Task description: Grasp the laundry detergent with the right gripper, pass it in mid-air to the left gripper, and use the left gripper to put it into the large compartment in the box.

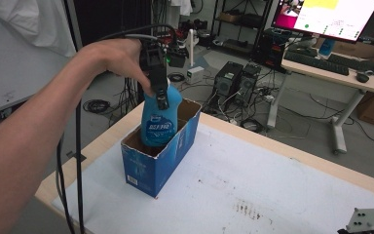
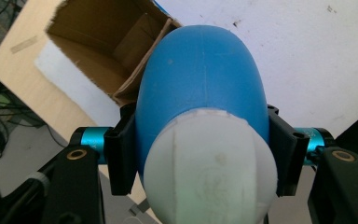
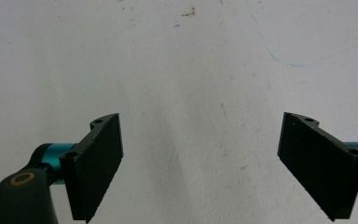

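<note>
1 blue bottle upright, cap up, base in box.

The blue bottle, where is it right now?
In the high view the blue bottle stands at the table's left, its lower part inside the open blue cardboard box, its top clamped by the left gripper.

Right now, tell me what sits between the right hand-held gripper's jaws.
Nothing. In the right gripper view the right hand-held gripper has its jaws wide apart, and the stretch between them is bare white table cover with a few faint marks.
</note>
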Demonstrator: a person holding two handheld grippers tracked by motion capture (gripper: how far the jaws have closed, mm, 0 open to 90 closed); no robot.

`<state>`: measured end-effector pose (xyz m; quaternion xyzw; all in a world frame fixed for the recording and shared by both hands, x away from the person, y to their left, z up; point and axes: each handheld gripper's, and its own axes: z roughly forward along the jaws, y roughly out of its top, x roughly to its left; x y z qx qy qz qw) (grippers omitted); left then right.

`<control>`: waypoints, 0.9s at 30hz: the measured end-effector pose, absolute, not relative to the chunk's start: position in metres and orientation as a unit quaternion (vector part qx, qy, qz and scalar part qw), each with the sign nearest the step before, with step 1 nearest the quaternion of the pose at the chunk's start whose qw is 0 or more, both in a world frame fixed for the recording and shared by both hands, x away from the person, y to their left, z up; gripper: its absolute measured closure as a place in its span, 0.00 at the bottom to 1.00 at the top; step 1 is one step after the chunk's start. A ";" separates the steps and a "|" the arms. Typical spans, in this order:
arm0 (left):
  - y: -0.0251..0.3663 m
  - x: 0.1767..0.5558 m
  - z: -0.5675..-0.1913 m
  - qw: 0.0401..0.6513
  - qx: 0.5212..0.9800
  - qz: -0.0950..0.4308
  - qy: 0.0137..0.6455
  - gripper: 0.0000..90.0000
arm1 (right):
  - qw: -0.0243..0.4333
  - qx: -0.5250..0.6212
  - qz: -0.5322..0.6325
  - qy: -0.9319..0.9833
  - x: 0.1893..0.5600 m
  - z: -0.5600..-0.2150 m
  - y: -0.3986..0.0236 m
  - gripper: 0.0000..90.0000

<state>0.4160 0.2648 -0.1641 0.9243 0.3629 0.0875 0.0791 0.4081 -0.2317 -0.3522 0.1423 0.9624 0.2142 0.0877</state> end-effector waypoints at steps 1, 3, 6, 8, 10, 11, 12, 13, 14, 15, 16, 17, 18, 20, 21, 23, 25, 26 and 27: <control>0.265 0.417 -0.169 0.080 0.925 0.086 0.361 0.43 | 0.087 0.144 0.213 0.962 0.408 -0.353 -0.232 0.15; 0.266 0.418 -0.178 0.078 0.928 0.086 0.354 0.43 | 0.085 0.144 0.211 0.963 0.408 -0.354 -0.232 0.15; 0.266 0.419 -0.188 0.074 0.933 0.083 0.343 0.43 | 0.086 0.143 0.210 0.963 0.407 -0.356 -0.233 0.15; 0.264 0.419 -0.196 0.071 0.938 0.083 0.329 0.42 | 0.086 0.144 0.210 0.963 0.408 -0.357 -0.233 0.15; 0.264 0.420 -0.203 0.065 0.943 0.082 0.315 0.42 | 0.087 0.147 0.209 0.963 0.408 -0.358 -0.233 0.15; 0.264 0.420 -0.207 0.064 0.945 0.080 0.309 0.42 | 0.086 0.145 0.208 0.964 0.408 -0.358 -0.233 0.15; 0.265 0.420 -0.211 0.063 0.947 0.078 0.306 0.42 | 0.087 0.144 0.208 0.964 0.408 -0.359 -0.232 0.15; 0.266 0.421 -0.215 0.063 0.949 0.075 0.299 0.42 | 0.086 0.143 0.207 0.964 0.408 -0.359 -0.232 0.15; 0.266 0.421 -0.217 0.063 0.949 0.074 0.300 0.42 | 0.085 0.144 0.207 0.964 0.408 -0.360 -0.232 0.15; 0.267 0.421 -0.223 0.062 0.950 0.070 0.299 0.42 | 0.085 0.143 0.207 0.964 0.408 -0.360 -0.232 0.15; 0.267 0.421 -0.225 0.061 0.950 0.069 0.297 0.42 | 0.085 0.144 0.206 0.964 0.408 -0.361 -0.233 0.15; 0.268 0.421 -0.228 0.062 0.951 0.067 0.295 0.42 | 0.084 0.145 0.206 0.964 0.408 -0.362 -0.233 0.15; 0.269 0.421 -0.231 0.065 0.951 0.066 0.293 0.42 | 0.084 0.145 0.204 0.964 0.408 -0.362 -0.233 0.15; 0.270 0.421 -0.238 0.066 0.953 0.063 0.290 0.42 | 0.084 0.145 0.202 0.965 0.408 -0.364 -0.234 0.15; 0.271 0.421 -0.241 0.067 0.953 0.062 0.288 0.42 | 0.084 0.146 0.200 0.965 0.407 -0.364 -0.234 0.15; 0.272 0.421 -0.247 0.064 0.955 0.061 0.283 0.42 | 0.083 0.146 0.201 0.965 0.407 -0.364 -0.234 0.15; 0.273 0.422 -0.252 0.063 0.957 0.062 0.277 0.42 | 0.083 0.145 0.202 0.965 0.407 -0.364 -0.233 0.15; 0.274 0.422 -0.253 0.064 0.957 0.061 0.276 0.42 | 0.083 0.145 0.203 0.965 0.407 -0.364 -0.233 0.15; 0.274 0.422 -0.255 0.065 0.958 0.063 0.274 0.42 | 0.083 0.144 0.202 0.965 0.407 -0.364 -0.233 0.15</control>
